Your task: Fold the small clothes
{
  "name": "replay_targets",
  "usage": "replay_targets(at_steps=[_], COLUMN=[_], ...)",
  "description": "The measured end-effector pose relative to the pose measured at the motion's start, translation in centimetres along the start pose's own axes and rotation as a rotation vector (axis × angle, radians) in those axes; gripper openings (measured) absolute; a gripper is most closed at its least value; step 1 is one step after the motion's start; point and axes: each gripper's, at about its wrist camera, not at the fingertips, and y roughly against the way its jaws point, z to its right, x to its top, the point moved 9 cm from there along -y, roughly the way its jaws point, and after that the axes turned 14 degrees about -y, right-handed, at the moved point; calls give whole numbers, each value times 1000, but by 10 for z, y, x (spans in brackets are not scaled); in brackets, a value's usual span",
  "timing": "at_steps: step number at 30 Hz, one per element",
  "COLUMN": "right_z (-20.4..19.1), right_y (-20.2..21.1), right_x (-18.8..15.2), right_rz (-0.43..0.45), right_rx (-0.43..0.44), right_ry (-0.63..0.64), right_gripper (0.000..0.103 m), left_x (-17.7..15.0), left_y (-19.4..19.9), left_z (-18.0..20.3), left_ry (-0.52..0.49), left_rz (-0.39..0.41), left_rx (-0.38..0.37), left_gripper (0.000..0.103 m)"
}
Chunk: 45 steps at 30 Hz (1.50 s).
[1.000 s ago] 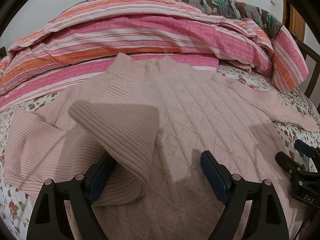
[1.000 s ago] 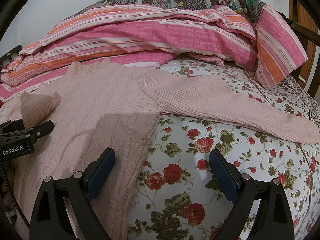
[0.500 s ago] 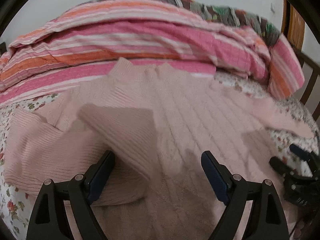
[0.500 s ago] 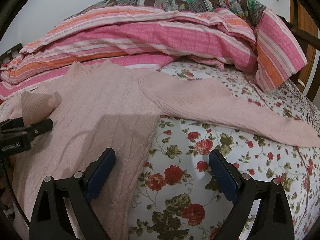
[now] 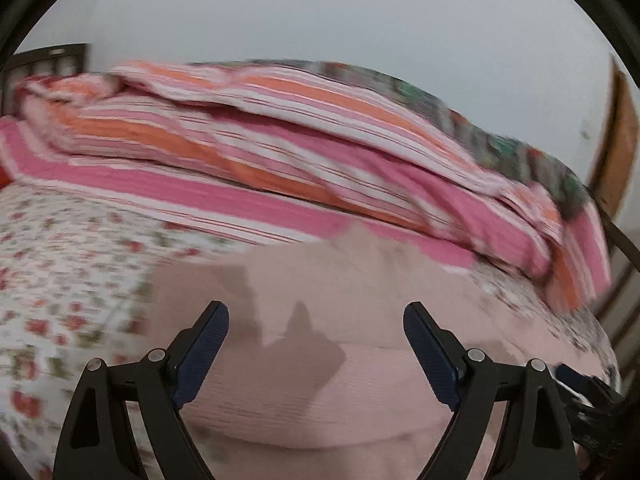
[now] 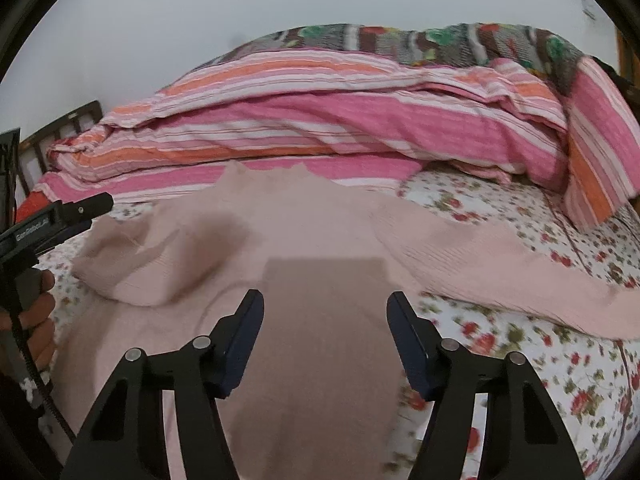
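Observation:
A pale pink knitted sweater [image 6: 304, 240] lies flat on the bed, collar toward the striped quilt. Its left sleeve [image 6: 160, 264] is folded in over the body; its right sleeve [image 6: 500, 260] stretches out to the right over the floral sheet. In the left wrist view the sweater [image 5: 340, 320] is blurred and fills the lower middle. My left gripper [image 5: 316, 344] is open and empty above the sweater's left part; it also shows in the right wrist view [image 6: 76, 216]. My right gripper [image 6: 324, 336] is open and empty over the sweater's lower body.
A pink, orange and white striped quilt [image 6: 340, 120] is piled along the back of the bed. The floral sheet [image 6: 540, 360] covers the mattress. A dark wooden headboard [image 6: 60, 128] stands at the left, and a wooden frame [image 5: 616, 144] at the right.
The left gripper has swung left and pulled back from the folded sleeve, which now lies on the sweater body. The right gripper has moved left from the sheet to above the sweater's lower body.

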Motion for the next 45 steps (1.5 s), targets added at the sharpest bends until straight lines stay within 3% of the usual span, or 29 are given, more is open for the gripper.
replay_targets(at_steps=[6,12,15,17,19,25,31,34,36,40,45], right_z=[-51,-52,-51,-55,-60,-71,-19,27,50,73,80], right_y=[-17,-60,-73,-78,-81,-64,-42,-46,-57,-79,-77], right_x=[-1,-26,-36,-34,-28,30,80,84,74,51,51], right_rz=[-79,-185,-225,-229,-218,-55,74,81,39,-24,-58], right_rx=[74,-44,-28,-4,-21,11,-59,-113,-122,-159,-138], right_ry=[31,29,-3,0,21,68,9,-50,-93,-119,-149], right_gripper=[64,62,49,17,5,4,4,4,4,4,8], left_x=[-15,-28,-30,-30,-29,-29,-23,-23,-23,-24,-26], left_y=[-4,1,2,0,-2,-12,-18,-23,-28,-36,-49], left_z=[-55,-75,-84,-86,-86,-77,-75,-72,-65,-47,-33], left_ry=[82,69,82,101,114,118,124,141,135,84,4], left_rz=[-50,-65,-62,-61,-57,-52,-50,-56,-69,-90,-144], left_rx=[26,36,42,39,33,15,19,11,7,14,77], left_gripper=[89,89,89,89,89,89,89,89,89,89,89])
